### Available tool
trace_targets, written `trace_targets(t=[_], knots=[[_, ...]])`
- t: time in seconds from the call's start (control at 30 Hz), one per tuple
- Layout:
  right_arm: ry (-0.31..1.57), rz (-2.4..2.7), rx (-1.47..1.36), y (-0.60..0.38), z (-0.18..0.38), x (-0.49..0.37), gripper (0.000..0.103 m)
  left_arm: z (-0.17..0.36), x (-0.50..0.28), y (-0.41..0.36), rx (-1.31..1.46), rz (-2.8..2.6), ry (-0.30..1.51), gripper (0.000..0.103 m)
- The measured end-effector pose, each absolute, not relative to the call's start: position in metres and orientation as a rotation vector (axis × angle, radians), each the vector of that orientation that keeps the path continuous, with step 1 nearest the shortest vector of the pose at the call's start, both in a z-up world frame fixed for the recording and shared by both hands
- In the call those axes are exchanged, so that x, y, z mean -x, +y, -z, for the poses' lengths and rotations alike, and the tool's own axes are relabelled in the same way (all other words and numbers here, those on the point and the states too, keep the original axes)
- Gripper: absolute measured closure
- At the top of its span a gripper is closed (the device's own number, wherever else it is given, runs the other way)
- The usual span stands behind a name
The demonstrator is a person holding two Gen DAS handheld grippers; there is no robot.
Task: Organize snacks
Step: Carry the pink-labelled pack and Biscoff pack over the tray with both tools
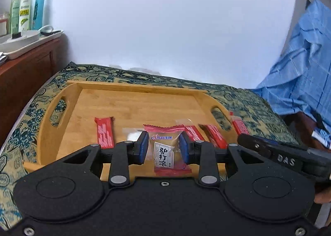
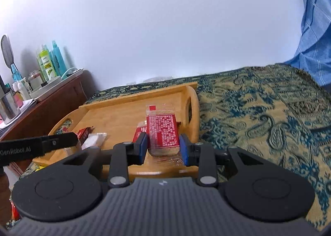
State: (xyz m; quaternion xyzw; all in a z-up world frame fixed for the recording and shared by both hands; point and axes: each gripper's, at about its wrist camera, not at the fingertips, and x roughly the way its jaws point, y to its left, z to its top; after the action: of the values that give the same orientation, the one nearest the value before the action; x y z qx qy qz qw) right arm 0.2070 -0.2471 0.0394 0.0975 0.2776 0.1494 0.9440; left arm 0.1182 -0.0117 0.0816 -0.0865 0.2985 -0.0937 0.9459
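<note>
Both hand-held grippers are loaded as I bring them over the tray. Left gripper has its blue pads clamped on a small pillow-shaped snack packet with crimped red ends, a clear body showing a tan cake inside, and a white label with dark characters. Right gripper is clamped on a flat red-printed wrapper with clear ends, a pale brownish bar showing at its near end.

I judge the step in hand to be the carry-and-place: each snack hangs above the near part of the light bamboo serving tray with cut-out handles, which sits on a patterned teal-and-gold cloth. Already lying on the tray floor are a long red stick packet to the left, a clear packet with something white inside beside it, and several more red stick packets bunched toward the right handle; one further red packet shows past the right rim, and I cannot tell whether it is inside.

Next I need to pick a bare patch of wood for each, lower until the wrapper meets the floor, then let the pads part. Ideally I group like with like: the red bar next to the right-hand sticks, the cake packet by the clear one. Both wrappers look thin and crinkly, so they may cling to a pad on release.
</note>
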Motion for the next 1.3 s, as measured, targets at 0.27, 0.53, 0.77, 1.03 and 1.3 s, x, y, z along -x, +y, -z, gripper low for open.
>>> trace_targets(t=[0.27, 0.53, 0.77, 1.03, 1.3], knots=[[0.569, -0.335, -0.165, -0.227, -0.041, -0.223, 0.065, -0.085, -0.147, 0.023, 0.212, 0.148, 0.598, 0.073], [0.58, -0.339, -0.146, -0.213, -0.039, -0.251, 0.065, -0.075, -0.168, 0.04, 0.216, 0.09, 0.638, 0.073], [0.597, -0.309, -0.171, -0.215, -0.032, -0.273, 0.065, -0.07, -0.179, 0.055, 0.181, 0.03, 0.684, 0.073], [0.623, -0.29, -0.152, -0.21, -0.024, -0.283, 0.065, -0.061, -0.184, 0.062, 0.171, -0.018, 0.703, 0.073], [0.64, -0.289, -0.149, -0.208, -0.019, -0.285, 0.065, -0.054, -0.188, 0.061, 0.152, -0.036, 0.724, 0.073]])
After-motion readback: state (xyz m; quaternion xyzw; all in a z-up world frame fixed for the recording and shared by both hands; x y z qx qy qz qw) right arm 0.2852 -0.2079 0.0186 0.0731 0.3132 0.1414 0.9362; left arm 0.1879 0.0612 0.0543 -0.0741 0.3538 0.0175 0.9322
